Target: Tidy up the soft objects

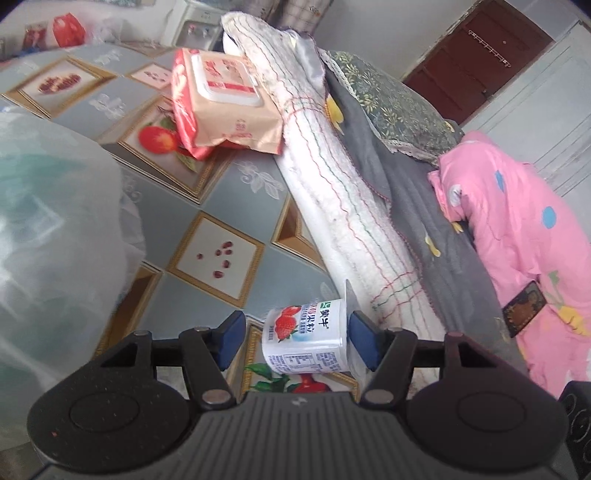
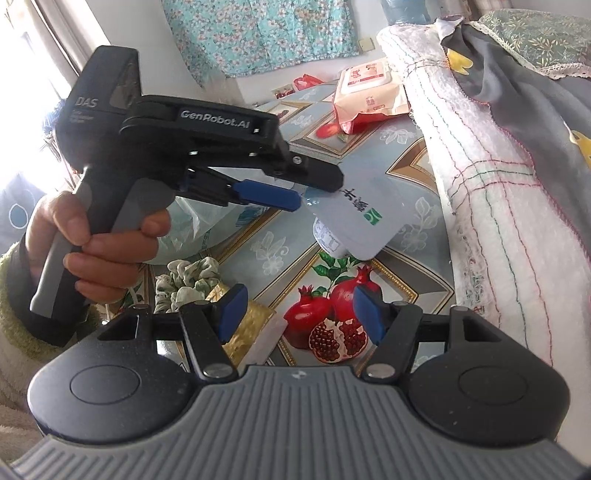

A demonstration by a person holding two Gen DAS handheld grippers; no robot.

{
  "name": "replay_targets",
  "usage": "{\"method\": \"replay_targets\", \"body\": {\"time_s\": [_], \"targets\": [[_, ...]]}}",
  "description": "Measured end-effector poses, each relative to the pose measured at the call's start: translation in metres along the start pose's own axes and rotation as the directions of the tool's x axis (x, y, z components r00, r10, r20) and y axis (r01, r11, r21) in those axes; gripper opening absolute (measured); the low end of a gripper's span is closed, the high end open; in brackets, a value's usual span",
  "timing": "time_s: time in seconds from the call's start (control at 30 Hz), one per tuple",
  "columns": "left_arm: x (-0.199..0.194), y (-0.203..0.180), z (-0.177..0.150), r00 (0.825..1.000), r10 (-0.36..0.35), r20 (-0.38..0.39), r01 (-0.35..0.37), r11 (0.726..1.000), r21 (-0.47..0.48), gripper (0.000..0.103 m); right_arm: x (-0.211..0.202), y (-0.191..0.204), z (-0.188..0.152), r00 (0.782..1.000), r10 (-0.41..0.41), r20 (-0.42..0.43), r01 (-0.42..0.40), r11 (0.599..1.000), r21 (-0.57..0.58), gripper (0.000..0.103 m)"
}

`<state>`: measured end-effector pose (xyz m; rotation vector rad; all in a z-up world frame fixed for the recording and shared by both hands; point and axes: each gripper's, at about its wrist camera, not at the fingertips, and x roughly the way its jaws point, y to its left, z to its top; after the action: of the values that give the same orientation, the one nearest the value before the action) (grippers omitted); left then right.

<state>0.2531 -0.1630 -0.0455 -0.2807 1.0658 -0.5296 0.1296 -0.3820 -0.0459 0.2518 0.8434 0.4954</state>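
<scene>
Left gripper [image 1: 295,341] spread around a yogurt cup [image 1: 306,336], right pad touching its lid, left pad apart; cup raised above the fruit-print tablecloth [image 1: 229,192] beside the rolled white blanket [image 1: 343,206]. Right gripper [image 2: 297,314] spread, empty

The tablecloth [image 1: 236,192] fills the centre of both views: grey-blue, with gold-framed diamond panels printed with apples and pomegranates. A translucent plastic bag [image 1: 48,221] occupies the left edge of the left wrist view. A dark brown door [image 1: 480,62] stands at upper right, with a hook rail [image 1: 487,46] mounted near its top. A water dispenser [image 1: 195,22] stands at the top centre. In the right wrist view, a turquoise floral curtain [image 2: 258,33] hangs at the top, with a wall switch [image 2: 365,44] just beside its right edge.
</scene>
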Motion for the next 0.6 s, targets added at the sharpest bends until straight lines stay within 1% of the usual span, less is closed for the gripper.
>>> {"method": "replay_targets", "body": {"time_s": [0.13,0.2,0.33,0.5,0.6], "targets": [[-0.012,-0.006,-0.009,0.995,0.091,0.046,-0.093,0.995,0.036,0.068,0.001,-0.001,-0.001,1.0,0.0,-0.002,0.0,1.0,0.005,0.064],[-0.021,-0.01,-0.013,0.993,0.097,0.07,-0.101,0.994,0.051,0.072,0.002,-0.003,-0.001,1.0,0.0,-0.003,0.0,1.0,0.009,0.064],[-0.044,-0.017,-0.023,0.987,0.086,0.133,-0.095,0.993,0.069,0.077,0.0,-0.005,-0.001,1.0,0.003,0.002,-0.003,1.0,0.012,0.064],[-0.075,-0.025,-0.04,0.962,0.121,0.243,-0.156,0.979,0.129,0.082,-0.015,-0.007,0.005,0.998,-0.005,0.056,0.004,1.0,0.005,0.064],[-0.088,-0.025,-0.052,0.951,0.133,0.28,-0.184,0.968,0.167,0.083,-0.027,-0.013,0.013,0.994,-0.03,0.102,0.028,0.999,0.015,0.064]]}}
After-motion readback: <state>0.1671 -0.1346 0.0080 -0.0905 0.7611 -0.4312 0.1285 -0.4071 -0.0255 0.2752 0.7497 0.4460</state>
